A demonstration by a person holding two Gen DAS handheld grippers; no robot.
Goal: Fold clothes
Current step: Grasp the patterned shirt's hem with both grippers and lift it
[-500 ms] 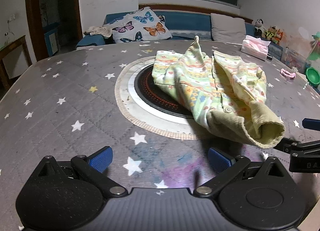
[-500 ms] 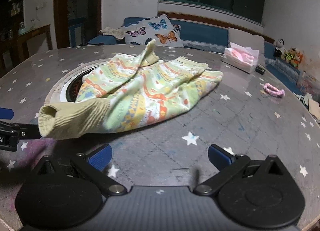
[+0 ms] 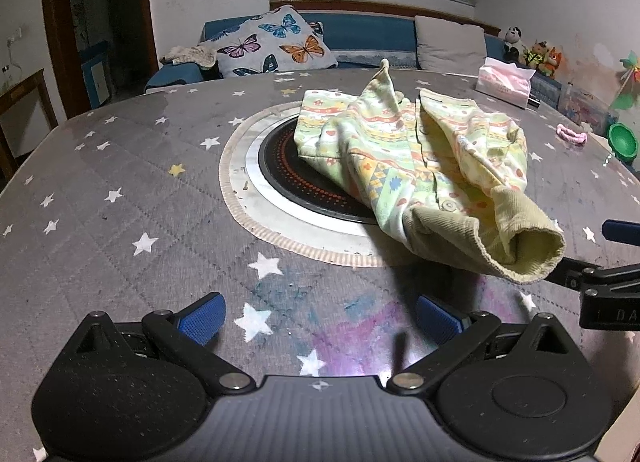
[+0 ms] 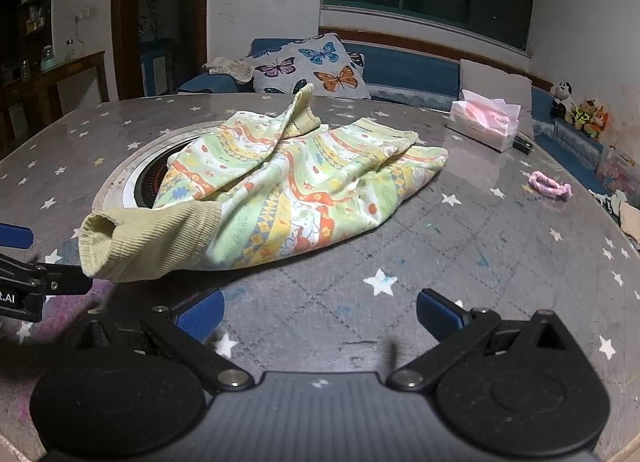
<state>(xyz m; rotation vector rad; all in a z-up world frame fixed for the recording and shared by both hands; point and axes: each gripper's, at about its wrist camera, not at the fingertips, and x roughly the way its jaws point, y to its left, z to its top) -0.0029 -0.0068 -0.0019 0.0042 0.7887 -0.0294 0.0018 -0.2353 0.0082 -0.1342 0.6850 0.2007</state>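
A small light-green patterned child's garment (image 3: 416,158) lies crumpled on the round star-print table, partly over the black hotplate (image 3: 292,178). Its ribbed olive cuff (image 3: 516,238) points toward the near edge. It also shows in the right wrist view (image 4: 304,190), with the cuff (image 4: 152,238) at left. My left gripper (image 3: 320,318) is open and empty, short of the cuff and to its left. My right gripper (image 4: 318,312) is open and empty, just in front of the garment's near edge. Each gripper shows at the edge of the other's view.
A pink tissue box (image 4: 484,122) stands at the table's far right. A pink hair tie (image 4: 550,186) lies right of the garment. A green bowl (image 3: 622,140) sits at the right edge. A sofa with a butterfly pillow (image 3: 276,42) is behind the table.
Almost nothing has moved. The garment and both open grippers stand as they did half a second ago.
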